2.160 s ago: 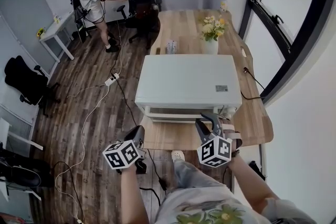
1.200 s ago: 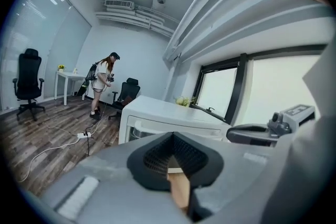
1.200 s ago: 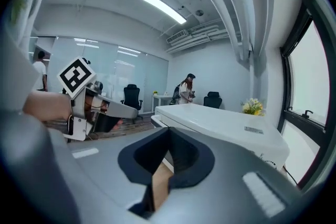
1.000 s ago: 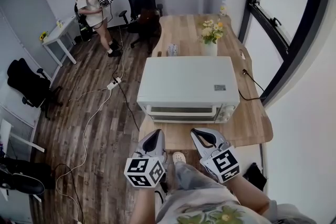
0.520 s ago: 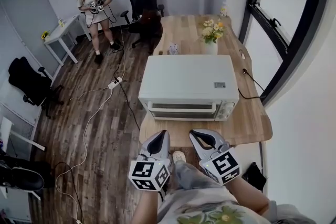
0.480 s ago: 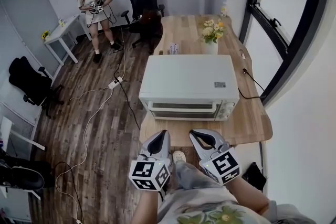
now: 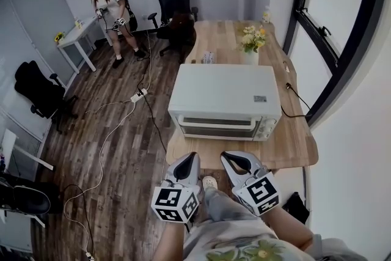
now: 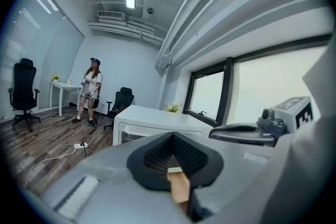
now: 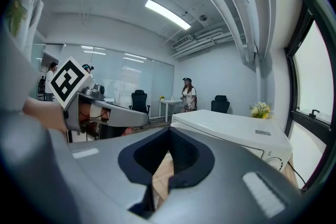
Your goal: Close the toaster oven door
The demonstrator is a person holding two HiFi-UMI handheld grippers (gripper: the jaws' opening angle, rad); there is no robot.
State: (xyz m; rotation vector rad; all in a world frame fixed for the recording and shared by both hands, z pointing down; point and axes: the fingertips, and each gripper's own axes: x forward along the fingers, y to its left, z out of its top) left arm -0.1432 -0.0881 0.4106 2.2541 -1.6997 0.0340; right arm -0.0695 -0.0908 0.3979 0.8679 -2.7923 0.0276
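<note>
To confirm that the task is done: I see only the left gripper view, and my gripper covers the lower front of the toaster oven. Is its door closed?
Observer: Yes. In the head view the toaster oven has its door flush with the front, with the handle at the top.
Operator: Is any gripper touching the oven?
Observer: No. The left gripper and the right gripper hover at the near edge of the wooden table, apart from the oven.
Operator: Does the right gripper hold something?
Observer: No. The right gripper view shows its jaws together with nothing between them.
</note>
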